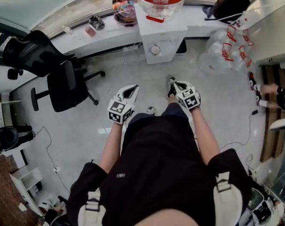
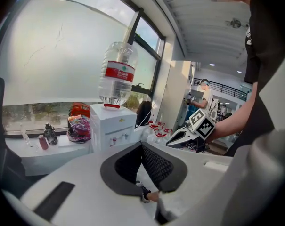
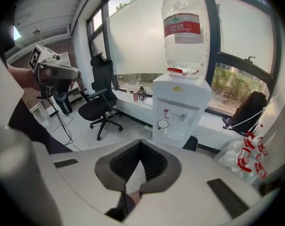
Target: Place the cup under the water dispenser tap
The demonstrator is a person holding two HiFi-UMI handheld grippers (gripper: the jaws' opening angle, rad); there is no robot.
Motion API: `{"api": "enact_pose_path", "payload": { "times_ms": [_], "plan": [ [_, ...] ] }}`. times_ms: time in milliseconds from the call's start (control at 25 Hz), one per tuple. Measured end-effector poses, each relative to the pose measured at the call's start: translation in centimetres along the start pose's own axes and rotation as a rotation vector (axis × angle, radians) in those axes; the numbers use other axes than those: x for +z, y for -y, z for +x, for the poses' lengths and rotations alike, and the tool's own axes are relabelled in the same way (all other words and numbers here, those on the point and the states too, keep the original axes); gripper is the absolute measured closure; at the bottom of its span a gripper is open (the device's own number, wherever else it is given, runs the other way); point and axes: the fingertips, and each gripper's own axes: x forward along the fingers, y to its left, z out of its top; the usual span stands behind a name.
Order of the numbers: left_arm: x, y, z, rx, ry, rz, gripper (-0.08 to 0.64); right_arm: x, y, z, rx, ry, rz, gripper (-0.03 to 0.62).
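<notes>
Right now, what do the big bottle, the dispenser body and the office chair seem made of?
Large clear water bottle: transparent plastic, glossy; window shows through it.
Boxy white dispenser: probably smooth plastic or painted metal, evenly white.
Black office chair: likely fabric or mesh, dull.

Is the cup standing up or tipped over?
Standing up: the cup shows a round open rim from above, in the water dispenser.
</notes>
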Motion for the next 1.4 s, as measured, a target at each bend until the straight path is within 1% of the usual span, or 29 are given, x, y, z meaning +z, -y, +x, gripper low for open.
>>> {"api": "enact_pose_path", "payload": {
  "times_ms": [120, 240, 320, 520, 760, 880, 1000, 1120, 1280, 1400],
  "plan": [
    [-0.6, 0.5, -1.0, -0.028, -0.006, 0.004, 0.563, 1.2, -1.3, -1.1, -0.011, 0.074, 0.044, 0.597],
    [-1.1, 1.1, -1.6, -0.054, -0.014, -0.001, 0.563, 0.9, -2.7, -1.5, -0.008, 0.086, 0.076, 0.597],
    [-1.4, 1.5, -1.9, -0.063, -0.014, 0.001, 0.563, 0.8, -3.5, -2.0, -0.007, 0.085, 0.074, 0.597],
    [-1.4, 1.8, -2.1, -0.077, -0.003, 0.012, 0.563, 1.8, -5.0, -2.9, -0.005, 0.104, 0.027, 0.597],
    [-0.9, 1.7, -2.3, -0.091, 0.001, 0.024, 0.563, 2.3, -5.5, -3.8, -0.031, 0.103, 0.000, 0.597],
    [-0.7, 1.9, -2.4, -0.095, -0.001, 0.019, 0.563, 2.4, -5.3, -4.4, -0.038, 0.123, 0.024, 0.597],
    [-0.7, 2.3, -2.2, -0.101, -0.005, 0.021, 0.563, 2.4, -4.7, -5.0, -0.065, 0.154, 0.042, 0.597],
    [-0.7, 2.7, -2.1, -0.109, -0.003, 0.028, 0.563, 1.5, -4.7, -5.4, -0.074, 0.138, 0.043, 0.597],
    [-0.4, 3.1, -1.8, -0.113, -0.001, 0.017, 0.563, 0.9, -4.5, -5.7, -0.077, 0.127, 0.043, 0.597],
    [-0.5, 2.9, -1.6, -0.114, -0.001, 0.031, 0.563, 0.9, -4.2, -5.9, -0.085, 0.121, 0.038, 0.597]
  ]
}}
